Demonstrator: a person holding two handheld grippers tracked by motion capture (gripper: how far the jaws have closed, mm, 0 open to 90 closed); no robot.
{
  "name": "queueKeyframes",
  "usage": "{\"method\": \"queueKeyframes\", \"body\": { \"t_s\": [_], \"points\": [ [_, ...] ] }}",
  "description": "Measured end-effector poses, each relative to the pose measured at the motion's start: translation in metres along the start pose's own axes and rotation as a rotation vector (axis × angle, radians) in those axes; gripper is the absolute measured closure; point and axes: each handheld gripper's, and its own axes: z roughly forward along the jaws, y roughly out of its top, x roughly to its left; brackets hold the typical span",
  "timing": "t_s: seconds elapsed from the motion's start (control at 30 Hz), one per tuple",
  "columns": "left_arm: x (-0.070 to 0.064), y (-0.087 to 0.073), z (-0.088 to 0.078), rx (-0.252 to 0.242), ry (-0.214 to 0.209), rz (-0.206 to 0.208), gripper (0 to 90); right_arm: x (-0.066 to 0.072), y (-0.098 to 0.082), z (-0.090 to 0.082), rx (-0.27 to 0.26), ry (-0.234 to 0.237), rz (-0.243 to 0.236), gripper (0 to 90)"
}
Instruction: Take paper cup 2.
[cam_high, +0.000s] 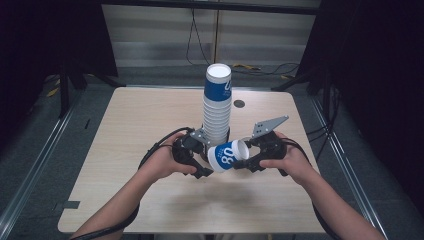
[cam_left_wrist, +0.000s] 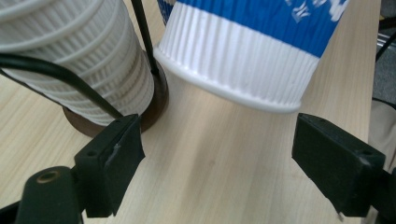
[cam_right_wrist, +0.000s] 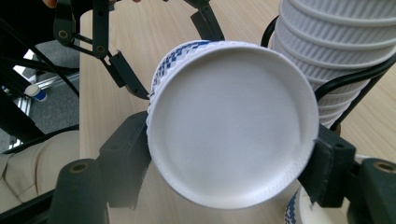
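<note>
From the high view, a wooden table (cam_high: 150, 120) carries a tall stack of paper cups (cam_high: 217, 105) near its middle, standing upright on a dark round base. Just in front of the stack, a single blue and white cup (cam_high: 227, 156) lies on its side, held off the table between the two hands. The right gripper (cam_high: 246, 161) has this cup by its rim end, and the left gripper (cam_high: 204, 167) sits close at the cup's other end, beside the foot of the stack. In the left gripper view, the two black jaws stand wide apart with bare table between them; the cup's ribbed white band (cam_left_wrist: 238, 60) hangs just ahead of them, touching neither pad, so this claw is open and holds nothing. The stack (cam_left_wrist: 79, 60) rises at the left, a black cable crossing in front of it. In the right gripper view, the cup's white rim end (cam_right_wrist: 233, 121) faces the camera, with both jaws pressed against its sides, clamped on it. The stack (cam_right_wrist: 336, 51) stands just behind at the right, and the left gripper (cam_right_wrist: 121, 70) shows farther off.
</note>
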Motion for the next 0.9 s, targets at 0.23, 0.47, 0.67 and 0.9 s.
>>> {"method": "queueKeyframes", "body": {
  "t_s": [0.23,0.47,0.67,0.9],
  "points": [
    [-0.005,0.008,0.003,-0.020,-0.001,0.034,16.5,-0.001,0.000,0.000,-0.008,-0.001,0.015,26.9],
    [-0.009,0.012,0.007,-0.041,0.002,0.061,16.3,0.001,0.002,0.001,-0.028,0.008,0.010,26.9],
    [-0.009,0.011,0.010,-0.055,0.010,0.061,16.3,0.001,0.003,0.002,-0.033,0.017,0.009,26.9],
    [-0.007,0.012,0.008,-0.041,0.007,0.067,16.0,0.002,0.002,0.004,-0.026,0.024,0.011,26.8]
  ]
}}
